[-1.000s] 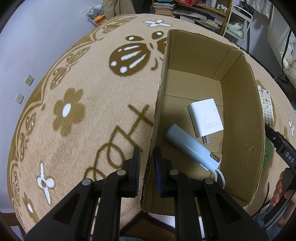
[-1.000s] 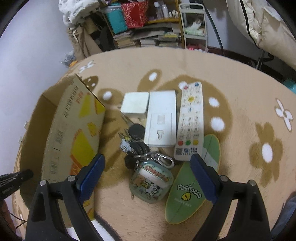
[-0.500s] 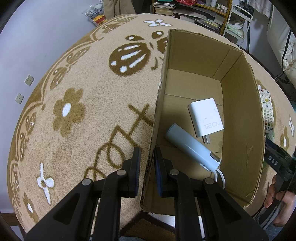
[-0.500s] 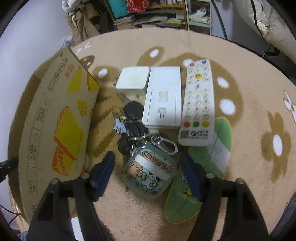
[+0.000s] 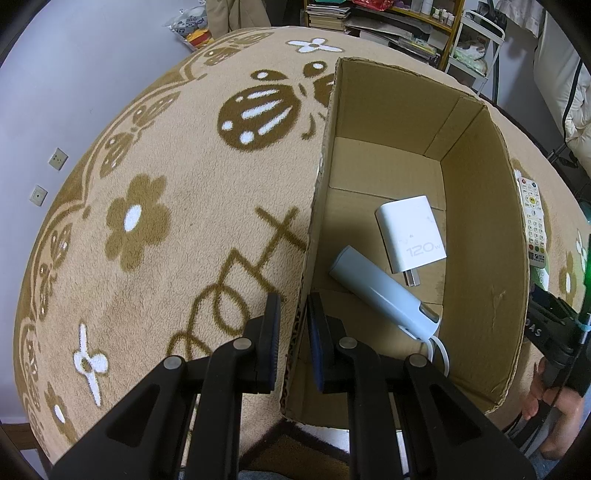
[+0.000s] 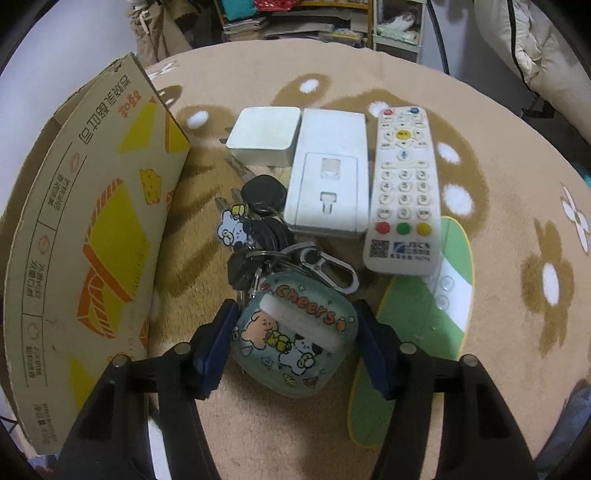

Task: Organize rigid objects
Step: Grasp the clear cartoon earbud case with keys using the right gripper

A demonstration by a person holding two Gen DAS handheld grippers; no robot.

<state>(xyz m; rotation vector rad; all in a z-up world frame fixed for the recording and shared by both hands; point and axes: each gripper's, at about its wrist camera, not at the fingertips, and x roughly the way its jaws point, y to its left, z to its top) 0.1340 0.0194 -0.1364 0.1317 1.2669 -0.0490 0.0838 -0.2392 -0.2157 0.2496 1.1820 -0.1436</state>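
Note:
My left gripper [image 5: 293, 332] is shut on the near left wall of an open cardboard box [image 5: 484, 236]. Inside the box lie a white 120W charger [image 5: 410, 232] and a grey-blue cylinder [image 5: 380, 288] with a white cable. My right gripper [image 6: 293, 336] is open, its blue pads on either side of a teal "Cheers" earbud case [image 6: 295, 332] on a key bunch [image 6: 258, 221]. The pads look close to the case's sides; contact is unclear. Behind lie a white square adapter [image 6: 264, 134], a white flat box [image 6: 328, 177], a white remote [image 6: 404, 188] and a green oval card [image 6: 417, 325].
Everything rests on a beige rug with brown flowers [image 5: 136, 221]. The box's printed outer wall [image 6: 99, 236] stands just left of the right gripper. Shelves and clutter [image 6: 295, 22] stand beyond the rug. The right gripper and hand show at the right edge of the left wrist view [image 5: 554, 332].
My right gripper has moved forward and down over the items and narrowed its jaws around the earbud case. The left gripper has stayed on the box wall.

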